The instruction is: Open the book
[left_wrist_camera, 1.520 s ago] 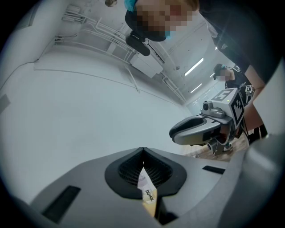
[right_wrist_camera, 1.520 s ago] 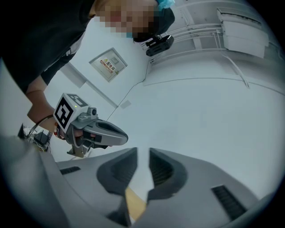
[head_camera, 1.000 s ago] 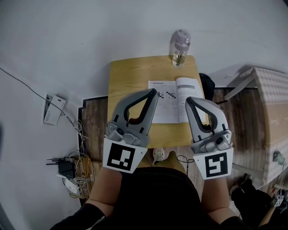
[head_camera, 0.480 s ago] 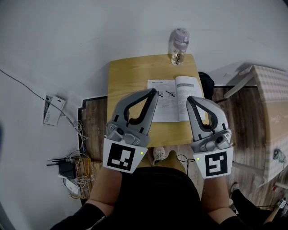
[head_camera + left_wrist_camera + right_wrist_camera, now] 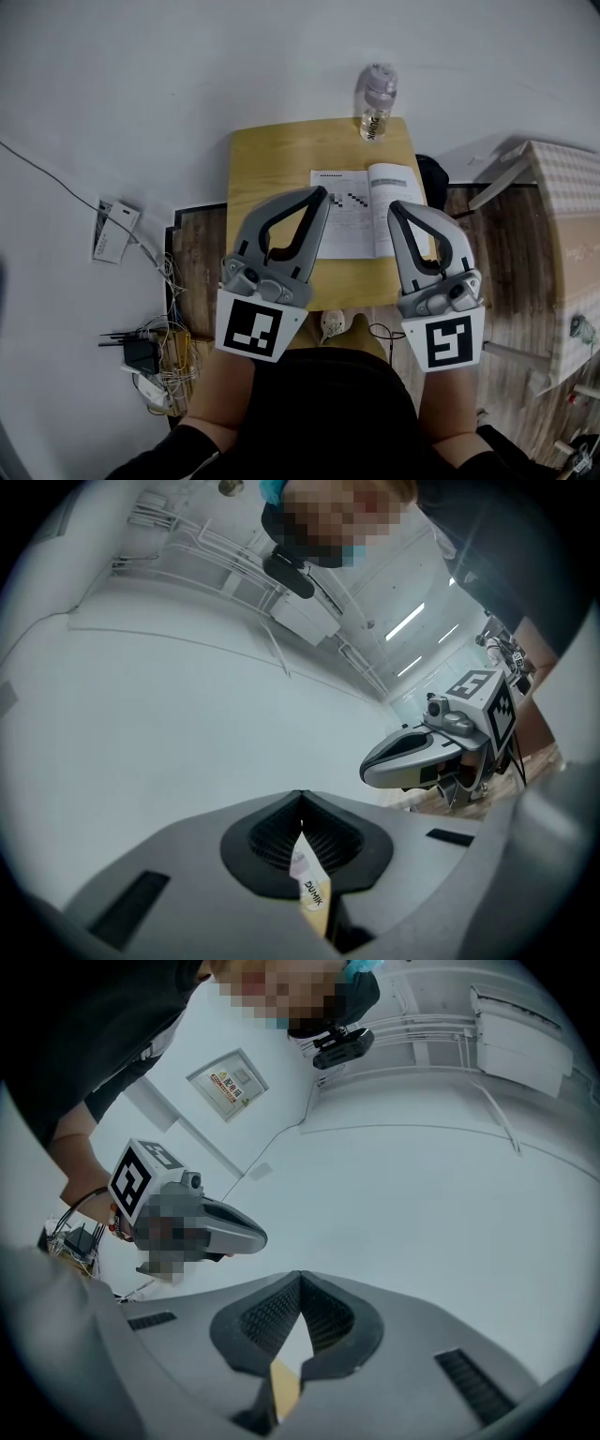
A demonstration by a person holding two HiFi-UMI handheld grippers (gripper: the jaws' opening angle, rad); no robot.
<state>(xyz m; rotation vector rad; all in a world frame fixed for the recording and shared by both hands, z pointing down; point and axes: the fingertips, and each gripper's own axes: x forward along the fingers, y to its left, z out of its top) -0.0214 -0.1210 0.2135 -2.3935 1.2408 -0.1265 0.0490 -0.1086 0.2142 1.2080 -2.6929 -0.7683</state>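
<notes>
An open book lies with white printed pages up on the right half of a small wooden table. A clear water bottle stands at the table's far edge. My left gripper and right gripper hang side by side above the table's near half, both shut with nothing between the fingers. Neither touches the book. In the left gripper view the fingertips meet, and the bottle's label shows through the gap behind them. In the right gripper view the jaws also meet, with a sliver of table behind.
The table stands against a white wall. On the floor at the left lie a white box and a tangle of cables and devices. A large patterned box stands at the right. A light shoe sits under the table's near edge.
Both grippers have stayed where they were, still shut. A dark shape on the floor at the lower right has moved out of view.
</notes>
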